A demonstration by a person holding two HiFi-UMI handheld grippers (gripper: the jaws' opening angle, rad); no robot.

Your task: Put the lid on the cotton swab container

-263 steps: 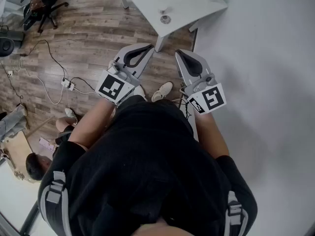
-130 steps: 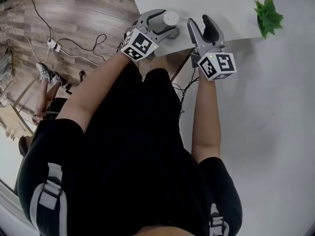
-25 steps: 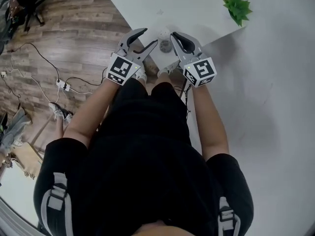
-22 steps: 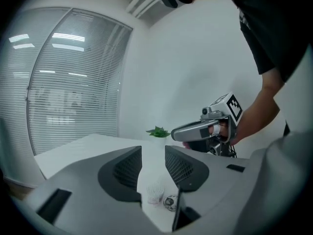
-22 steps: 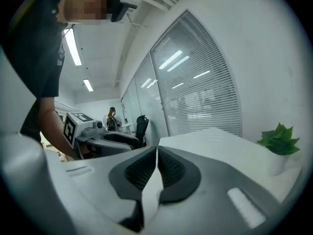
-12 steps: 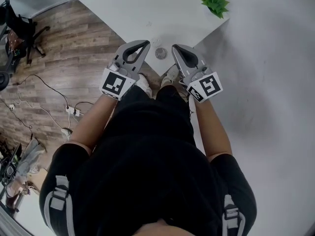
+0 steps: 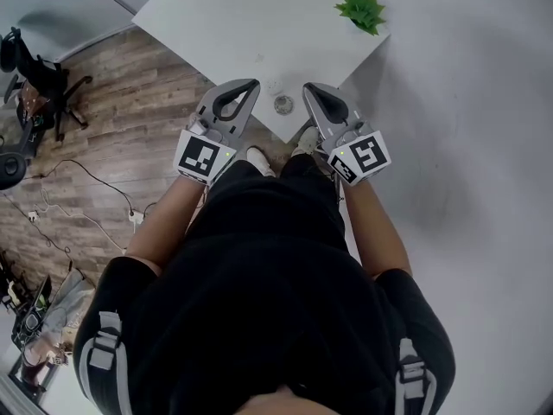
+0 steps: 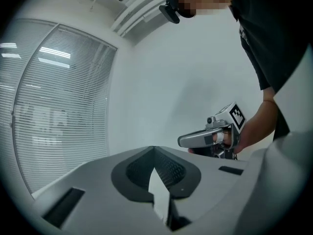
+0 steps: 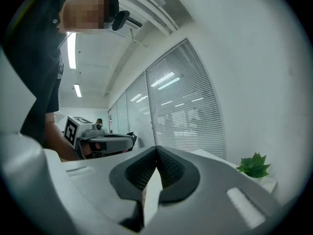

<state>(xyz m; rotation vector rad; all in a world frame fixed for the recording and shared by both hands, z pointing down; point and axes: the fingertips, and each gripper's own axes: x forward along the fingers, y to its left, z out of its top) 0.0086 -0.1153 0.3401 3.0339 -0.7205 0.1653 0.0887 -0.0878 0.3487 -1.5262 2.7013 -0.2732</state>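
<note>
A person in a black shirt stands over the near corner of a white rectangular counter that fills the upper middle of the head view. The left hand-held gripper and the right hand-held gripper hang side by side at the frame's centre, their tips just over the counter's lower edge.

Both are clenched. In each gripper view the two grey jaws meet along a closed seam, with nothing between them. The small round grey cotton swab container stands on the counter close to its near corner, between the two tips and touching neither. It is too small to tell whether the lid sits on it.

A small green potted plant stands at the counter's upper right corner and shows again at the lower right of the right gripper view. A wood-plank floor with trailing cables fills the left of the head view, with a black office chair at its upper left. Slatted window blinds fill the left of the left gripper view.
</note>
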